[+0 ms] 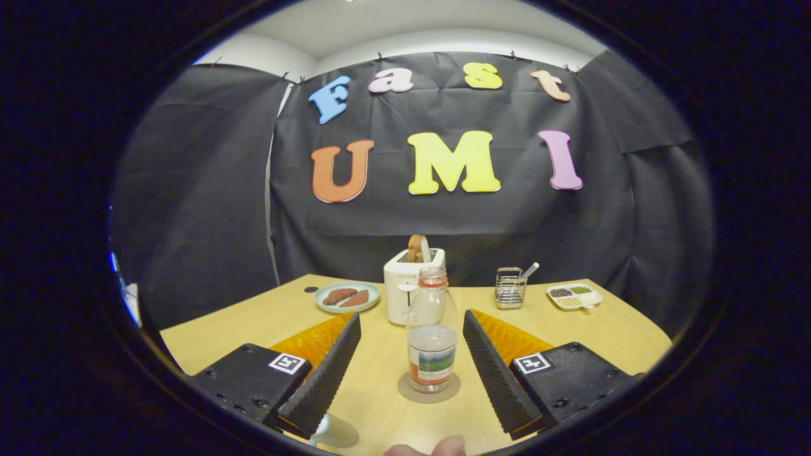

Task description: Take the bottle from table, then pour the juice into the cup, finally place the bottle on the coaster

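Observation:
A clear glass bottle (432, 354) with a picture label and an orange band at its neck stands upright on a round brown coaster (405, 389). It sits between my two fingers, about level with their tips, with a gap on each side. My gripper (412, 318) is open and touches nothing. A pale, cup-like rim (336, 432) pokes out from under my left finger, mostly hidden.
Beyond the bottle on the wooden table (608, 329) stand a white toaster (400, 291) with bread (416, 247) in it, a plate of food (347, 296), a wire basket (510, 288) and a white divided dish (574, 296). A person's fingertip (437, 446) shows close below.

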`<action>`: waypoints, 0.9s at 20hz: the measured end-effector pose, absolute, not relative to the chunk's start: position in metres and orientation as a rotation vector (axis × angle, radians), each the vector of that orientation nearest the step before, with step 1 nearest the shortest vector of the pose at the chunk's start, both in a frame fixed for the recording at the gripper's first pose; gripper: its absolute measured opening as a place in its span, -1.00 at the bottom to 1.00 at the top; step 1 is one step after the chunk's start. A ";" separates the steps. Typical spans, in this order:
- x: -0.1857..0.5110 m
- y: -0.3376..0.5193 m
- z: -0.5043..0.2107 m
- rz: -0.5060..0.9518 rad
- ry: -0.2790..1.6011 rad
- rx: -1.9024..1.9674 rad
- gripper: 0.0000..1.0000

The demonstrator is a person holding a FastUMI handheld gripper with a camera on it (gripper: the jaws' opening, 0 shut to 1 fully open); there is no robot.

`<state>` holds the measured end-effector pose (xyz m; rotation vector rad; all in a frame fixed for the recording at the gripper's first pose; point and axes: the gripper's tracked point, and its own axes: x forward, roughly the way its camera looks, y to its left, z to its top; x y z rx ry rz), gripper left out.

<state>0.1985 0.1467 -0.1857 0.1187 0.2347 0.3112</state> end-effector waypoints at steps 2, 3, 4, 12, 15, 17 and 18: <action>0.190 0.140 -0.169 0.295 0.216 0.153 1.00; 0.187 0.136 -0.163 0.285 0.208 0.157 1.00; 0.184 0.131 -0.158 0.269 0.208 0.155 1.00; 0.132 0.079 -0.104 0.173 0.165 0.095 1.00; 0.106 0.065 -0.082 0.146 0.144 0.084 1.00; 0.090 0.061 -0.072 0.136 0.133 0.085 1.00; 0.082 0.059 -0.067 0.133 0.127 0.085 1.00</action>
